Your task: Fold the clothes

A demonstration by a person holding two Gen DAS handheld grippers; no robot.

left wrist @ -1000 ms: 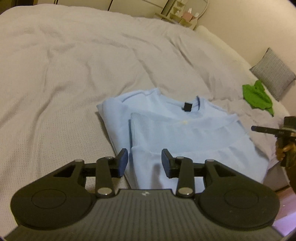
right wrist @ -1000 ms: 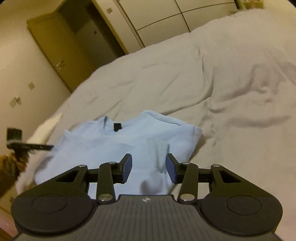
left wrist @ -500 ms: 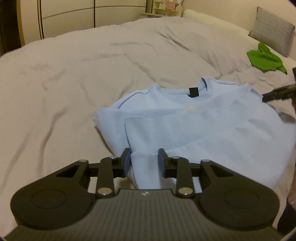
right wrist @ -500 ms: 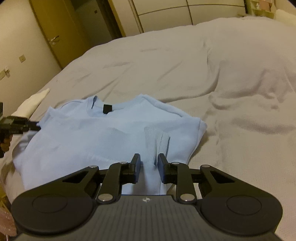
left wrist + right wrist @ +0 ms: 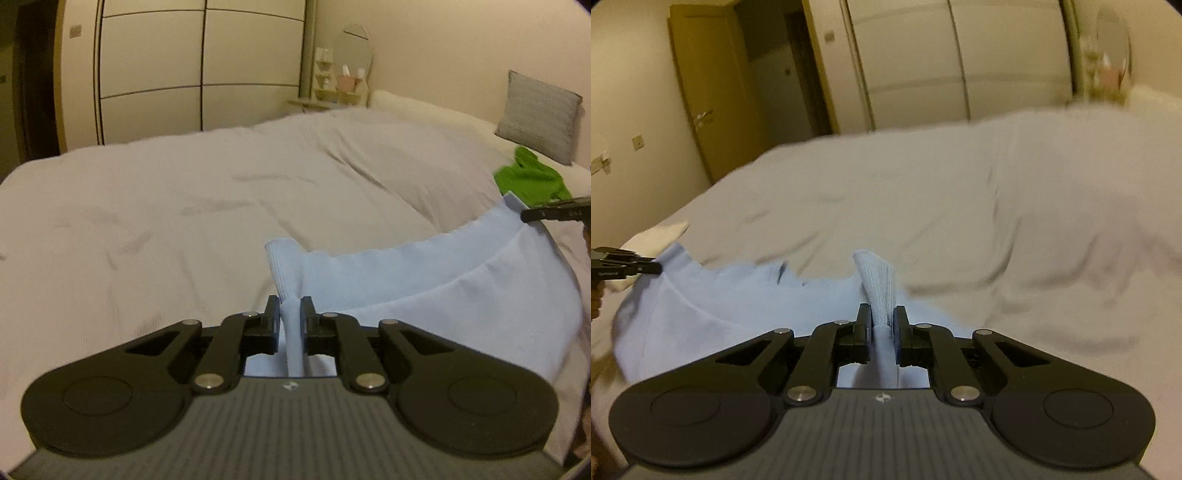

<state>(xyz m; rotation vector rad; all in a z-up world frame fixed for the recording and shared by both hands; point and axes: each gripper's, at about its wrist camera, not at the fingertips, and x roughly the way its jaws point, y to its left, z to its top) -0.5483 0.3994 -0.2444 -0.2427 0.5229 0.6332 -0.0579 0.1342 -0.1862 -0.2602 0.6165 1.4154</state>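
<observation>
The sweater [image 5: 424, 280] lies on the bed [image 5: 184, 221], its near edge raised between the left gripper [image 5: 290, 317] at its left corner and the right gripper [image 5: 881, 321] at its right. Behind it to the right lie a garment [image 5: 528, 181] and a pillow [image 5: 539, 114]; the wardrobe [image 5: 177, 66] stands behind the bed.

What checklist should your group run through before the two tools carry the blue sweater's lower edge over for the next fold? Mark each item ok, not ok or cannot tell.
1. Left tool has cloth between its closing jaws: ok.
2. Right tool has cloth between its closing jaws: ok.
3. Blue sweater edge lifted off the bed cover: ok.
4. Bed beyond the sweater free of other items: ok.
5. Green garment clear of the fold path: ok, it lies off to the side.
6. Collar end still flat: cannot tell, hidden.
</observation>
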